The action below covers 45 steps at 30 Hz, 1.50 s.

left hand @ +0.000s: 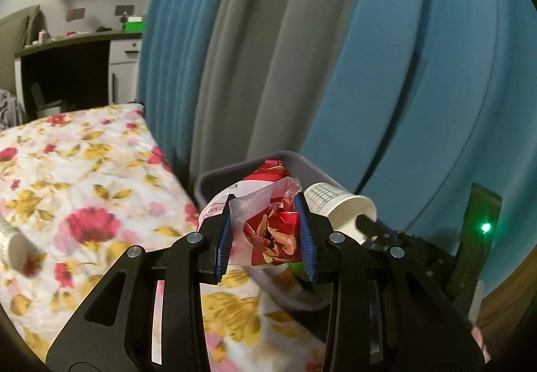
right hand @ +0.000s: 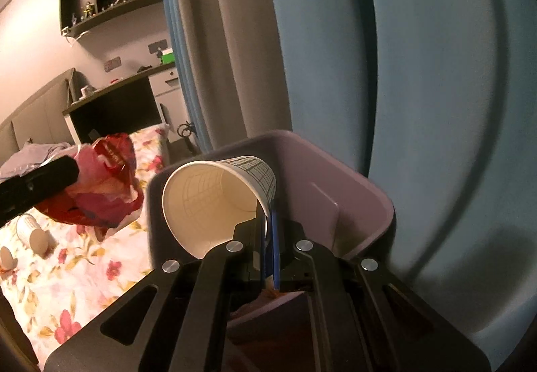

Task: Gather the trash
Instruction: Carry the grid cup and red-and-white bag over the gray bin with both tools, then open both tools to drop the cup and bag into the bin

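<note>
Beside blue curtains (left hand: 402,53), left tongs (left hand: 266,231) clamp a wrapper (left hand: 272,237); right tongs (right hand: 268,237) pinch a cup (right hand: 214,197).

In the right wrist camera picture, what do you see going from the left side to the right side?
Two paper cups lying on the flowery bed → red snack wrapper in the left hand-held gripper → paper cup pinched by the right hand-held gripper → purple bin → blue curtain.

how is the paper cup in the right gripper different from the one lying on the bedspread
The held paper cup hangs in the air over the purple bin, pinched by its rim in the right gripper; the loose cup lies on its side on the floral bedspread, untouched. Both are white paper cups with printed sides.
</note>
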### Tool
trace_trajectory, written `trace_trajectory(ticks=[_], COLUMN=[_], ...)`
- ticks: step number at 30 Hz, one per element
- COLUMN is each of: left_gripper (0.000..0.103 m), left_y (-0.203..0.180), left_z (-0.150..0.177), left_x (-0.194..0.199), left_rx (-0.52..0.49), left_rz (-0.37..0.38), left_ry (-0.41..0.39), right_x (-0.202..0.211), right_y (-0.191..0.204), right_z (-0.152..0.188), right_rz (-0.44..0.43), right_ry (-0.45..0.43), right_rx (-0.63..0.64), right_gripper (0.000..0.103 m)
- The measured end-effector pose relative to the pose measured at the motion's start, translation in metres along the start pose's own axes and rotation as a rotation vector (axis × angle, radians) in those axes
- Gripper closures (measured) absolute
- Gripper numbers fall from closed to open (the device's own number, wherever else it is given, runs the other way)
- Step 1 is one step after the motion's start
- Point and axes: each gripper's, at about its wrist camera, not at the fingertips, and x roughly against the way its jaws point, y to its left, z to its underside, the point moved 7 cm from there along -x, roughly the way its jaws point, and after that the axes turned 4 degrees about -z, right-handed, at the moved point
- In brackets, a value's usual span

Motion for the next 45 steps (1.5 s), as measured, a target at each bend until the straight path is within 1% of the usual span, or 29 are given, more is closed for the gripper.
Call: trace_trajectory(ticks=[3, 6, 10, 14, 16, 24, 28, 29, 30, 31, 32, 34, 36, 38, 39, 40, 41, 42, 44, 45], left_gripper=[0.069, 0.069, 0.069, 0.069, 0.069, 0.069, 0.066, 0.062, 0.061, 0.055, 0.045, 0.039, 0.032, 0.020, 0.019, 0.018, 0.015, 0.014, 0.011, 0.010], left_y=[-0.008, -0.012, -0.017, -0.022, -0.020, -0.025, -0.025, -0.026, -0.026, -0.026, -0.026, -0.027, -0.026, -0.024, -0.021, -0.017, -0.013, -0.008, 0.005, 0.015], left_z=[-0.001, -0.003, 0.002, 0.009, 0.011, 0.015, 0.016, 0.016, 0.017, 0.017, 0.017, 0.017, 0.017, 0.017, 0.017, 0.017, 0.018, 0.018, 0.019, 0.019], left_x=[-0.012, -0.022, -0.042, -0.055, -0.059, -0.072, -0.079, -0.080, -0.081, -0.082, -0.082, -0.081, -0.079, -0.075, -0.071, -0.067, -0.063, -0.057, -0.045, -0.036], left_rx=[0.004, -0.026, -0.026, -0.049, -0.035, -0.030, -0.016, -0.014, -0.010, -0.001, 0.007, 0.015, 0.008, 0.014, 0.017, 0.019, 0.018, 0.015, 0.009, 0.005], left_rz=[0.027, 0.039, 0.065, 0.071, 0.079, 0.081, 0.083, 0.084, 0.086, 0.089, 0.092, 0.102, 0.092, 0.075, 0.065, 0.052, 0.037, 0.015, -0.038, -0.078], left_ry=[0.021, 0.023, 0.045, 0.059, 0.069, 0.086, 0.099, 0.102, 0.105, 0.107, 0.108, 0.106, 0.101, 0.098, 0.095, 0.090, 0.085, 0.079, 0.066, 0.058], right_x=[-0.010, -0.020, -0.027, -0.036, -0.040, -0.043, -0.041, -0.040, -0.042, -0.042, -0.042, -0.042, -0.041, -0.038, -0.036, -0.034, -0.030, -0.028, -0.021, -0.018], right_y=[-0.004, -0.005, -0.006, -0.011, -0.016, -0.025, -0.028, -0.029, -0.030, -0.031, -0.032, -0.032, -0.032, -0.031, -0.032, -0.032, -0.033, -0.035, -0.037, -0.038], right_z=[0.005, 0.009, 0.012, 0.018, 0.022, 0.027, 0.027, 0.027, 0.026, 0.026, 0.026, 0.026, 0.025, 0.024, 0.024, 0.024, 0.023, 0.023, 0.020, 0.018], right_rz=[-0.002, -0.001, 0.028, 0.048, 0.041, 0.043, 0.040, 0.040, 0.038, 0.037, 0.038, 0.034, 0.031, 0.032, 0.028, 0.026, 0.026, 0.028, 0.037, 0.041], right_ry=[0.020, 0.049, 0.065, 0.086, 0.105, 0.122, 0.120, 0.122, 0.123, 0.123, 0.124, 0.125, 0.116, 0.105, 0.099, 0.095, 0.083, 0.073, 0.047, 0.034], right_rx=[-0.024, -0.017, 0.025, 0.039, 0.023, 0.023, 0.021, 0.019, 0.018, 0.019, 0.021, 0.025, 0.030, 0.031, 0.027, 0.022, 0.016, 0.011, -0.007, -0.019], right_gripper=[0.099, 0.099, 0.099, 0.099, 0.099, 0.099, 0.099, 0.099, 0.099, 0.098, 0.097, 0.090, 0.071, 0.061, 0.057, 0.055, 0.051, 0.044, 0.037, 0.034])
